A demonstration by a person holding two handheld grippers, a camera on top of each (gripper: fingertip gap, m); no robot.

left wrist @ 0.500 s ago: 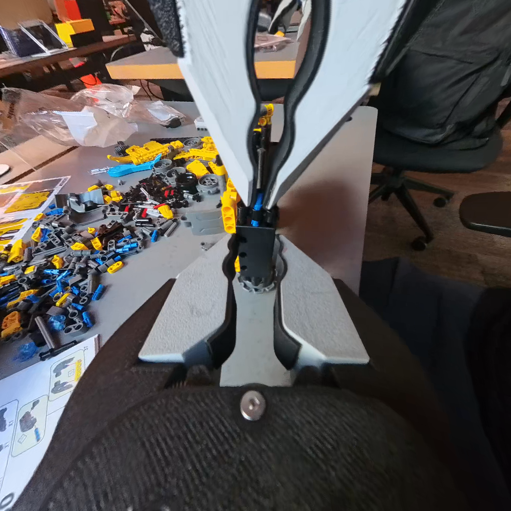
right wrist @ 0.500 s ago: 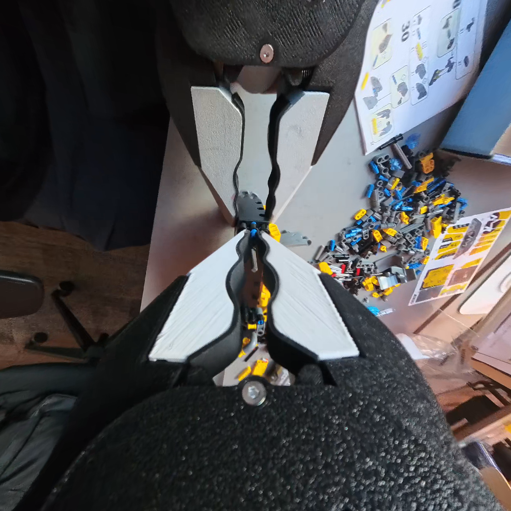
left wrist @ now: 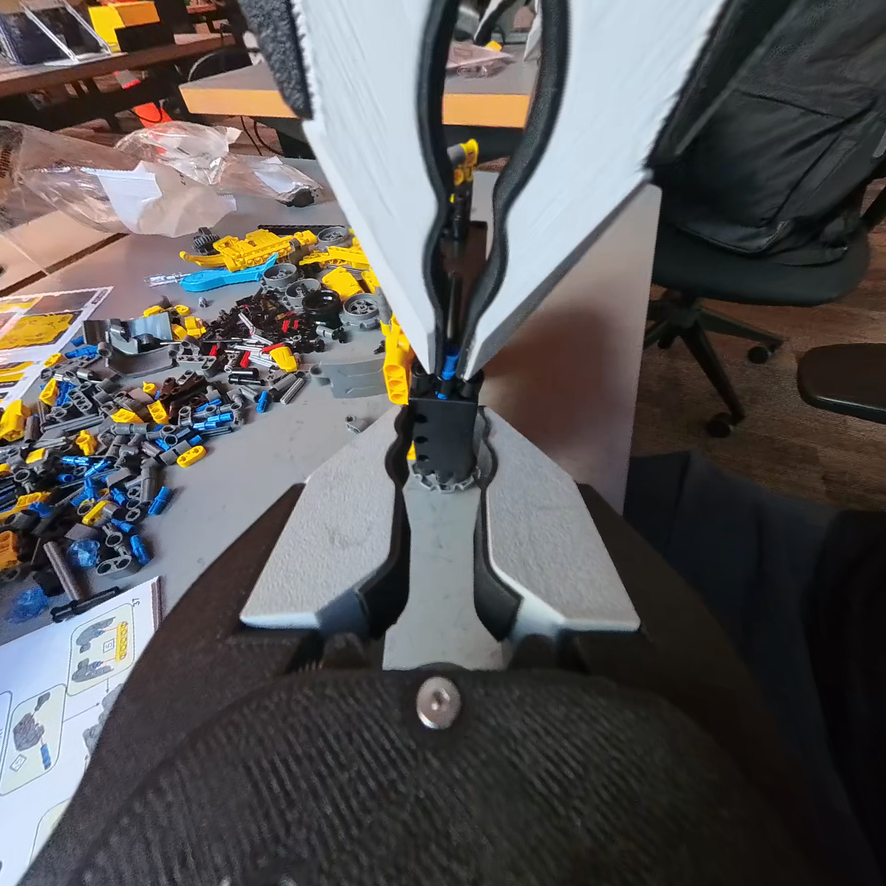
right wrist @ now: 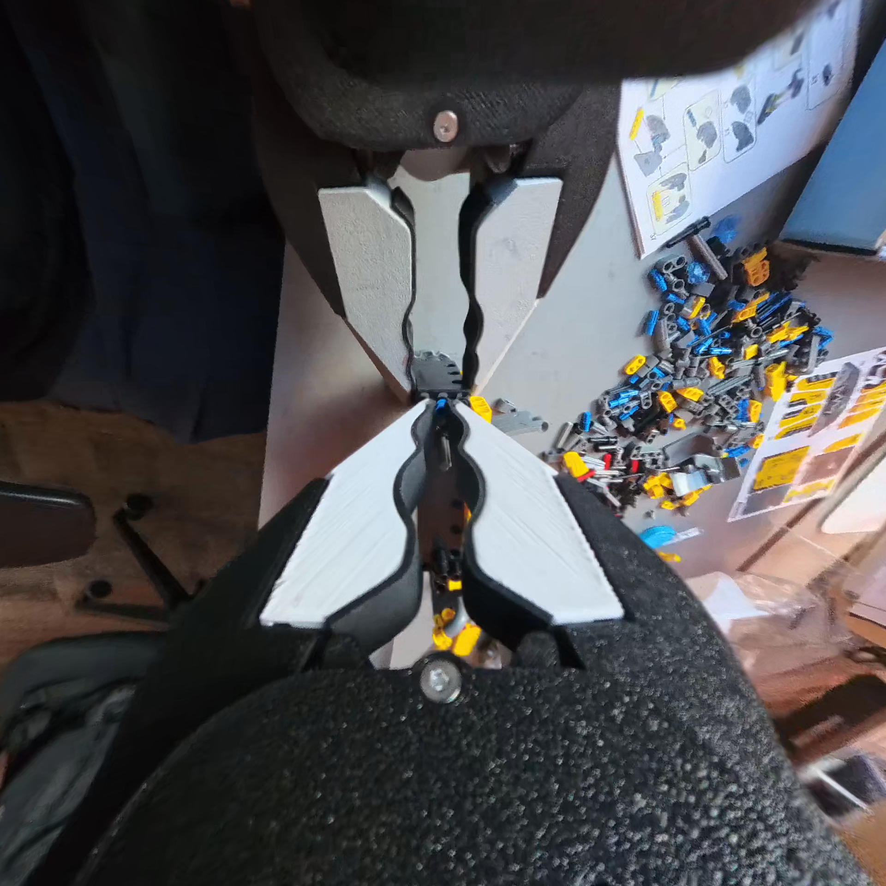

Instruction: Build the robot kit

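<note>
The left tongs (left wrist: 443, 422) gripped a black block assembly (left wrist: 443, 434) with a grey gear beneath it. The right tongs (left wrist: 448, 357) met it from above, clamped on a slim black-and-yellow piece (left wrist: 459, 201). Loose bricks (left wrist: 144, 407) littered the grey desk (left wrist: 268, 474) at left.

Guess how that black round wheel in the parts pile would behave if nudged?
The black wheel looks round and small, so probably light and apt to roll if upright. Here it lies among grey wheels and small pins, which would likely stop it quickly.
</note>
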